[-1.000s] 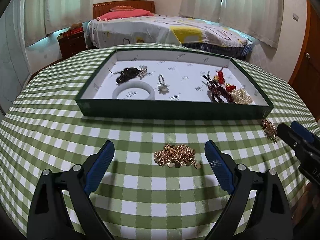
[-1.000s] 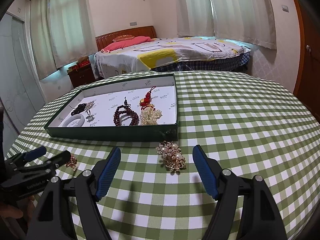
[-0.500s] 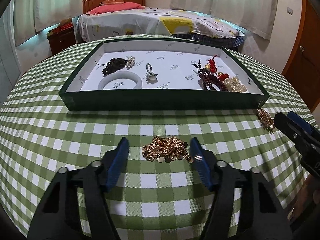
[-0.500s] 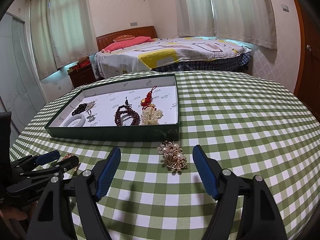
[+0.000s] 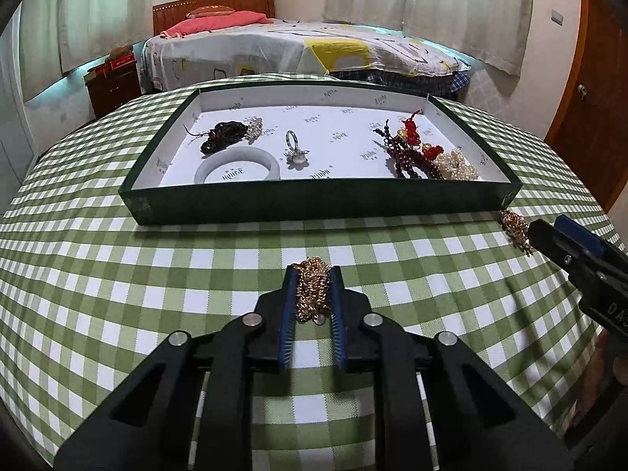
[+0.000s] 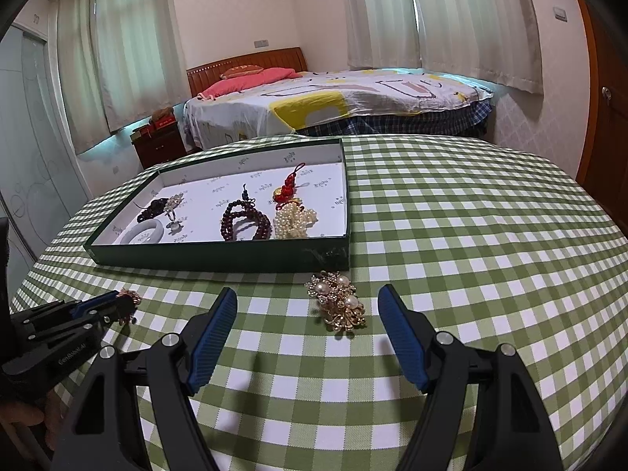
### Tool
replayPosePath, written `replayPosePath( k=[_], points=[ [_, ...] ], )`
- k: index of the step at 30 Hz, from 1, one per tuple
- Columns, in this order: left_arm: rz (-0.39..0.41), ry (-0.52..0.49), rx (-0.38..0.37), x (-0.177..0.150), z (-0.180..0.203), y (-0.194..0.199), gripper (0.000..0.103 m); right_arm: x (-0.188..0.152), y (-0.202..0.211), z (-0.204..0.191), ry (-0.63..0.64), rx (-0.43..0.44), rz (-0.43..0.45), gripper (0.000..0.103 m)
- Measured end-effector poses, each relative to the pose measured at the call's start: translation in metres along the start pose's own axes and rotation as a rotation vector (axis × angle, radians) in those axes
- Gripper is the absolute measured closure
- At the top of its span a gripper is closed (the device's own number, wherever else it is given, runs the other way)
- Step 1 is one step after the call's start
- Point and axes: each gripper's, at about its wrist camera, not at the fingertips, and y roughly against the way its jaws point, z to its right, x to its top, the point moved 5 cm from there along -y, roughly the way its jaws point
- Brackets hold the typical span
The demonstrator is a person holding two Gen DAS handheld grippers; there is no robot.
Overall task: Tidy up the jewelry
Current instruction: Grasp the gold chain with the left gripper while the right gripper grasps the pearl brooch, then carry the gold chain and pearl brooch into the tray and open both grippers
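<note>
Jewelry is partly sorted. The green tray sits at 12 o'clock on the checked tablecloth and already holds six pieces: a pale bangle, a dark cord bundle, a ring, dark red beads, a red knot charm and a pearl cluster. The first three lie toward 10 o'clock in the tray, the last three toward 2 o'clock; the middle of the tray floor is bare.

Two pieces remain on the cloth. A gold chain heap lies just short of the tray's near wall. A gold-and-pearl brooch lies near the tray's right front corner, close to the wall but apart from it.

Left gripper: fingers closed on the gold chain heap, links bunched between the blue pads. I judge it gripped, with the lift over the wall yet to come. Whether it has left the cloth cannot be told.

Right gripper: fingers spread wide and empty. The brooch sits ahead at 12 o'clock, slightly right of centre.

Clearances: the tray's near wall stands between both pieces and the floor, so each needs a lift over it. The two grippers are well apart. Cloth from 3 o'clock of the tray to the far rim is free. The table edge curves away at 9 and 3 o'clock.
</note>
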Motion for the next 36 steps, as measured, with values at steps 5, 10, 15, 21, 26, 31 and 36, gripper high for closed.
replayPosePath(
  k=[5,10,15,21,26,31,36],
  points=[
    [0.012,0.025,0.003,0.004,-0.009,0.003,0.090,0.001,-0.003,0.004,-0.007,-0.008,-0.011,0.031],
    [0.024,0.044,0.013,0.007,-0.020,0.007,0.091,0.006,-0.007,0.009,-0.021,-0.019,-0.024,0.031],
    [0.029,0.062,0.030,0.008,-0.031,0.009,0.091,0.012,-0.015,0.010,-0.019,-0.017,-0.055,0.031],
    [0.031,0.081,0.039,0.008,-0.042,0.010,0.091,0.007,-0.029,0.009,-0.006,-0.015,-0.121,0.041],
    [0.029,0.086,0.038,0.007,-0.044,0.009,0.091,0.002,-0.035,0.011,-0.011,-0.018,-0.157,0.057],
    [0.027,0.091,0.034,0.006,-0.045,0.008,0.091,0.001,-0.034,0.011,-0.003,-0.025,-0.162,0.072],
    [0.028,0.090,0.035,0.006,-0.045,0.008,0.091,0.000,-0.032,0.010,0.002,-0.022,-0.158,0.076]
  ],
)
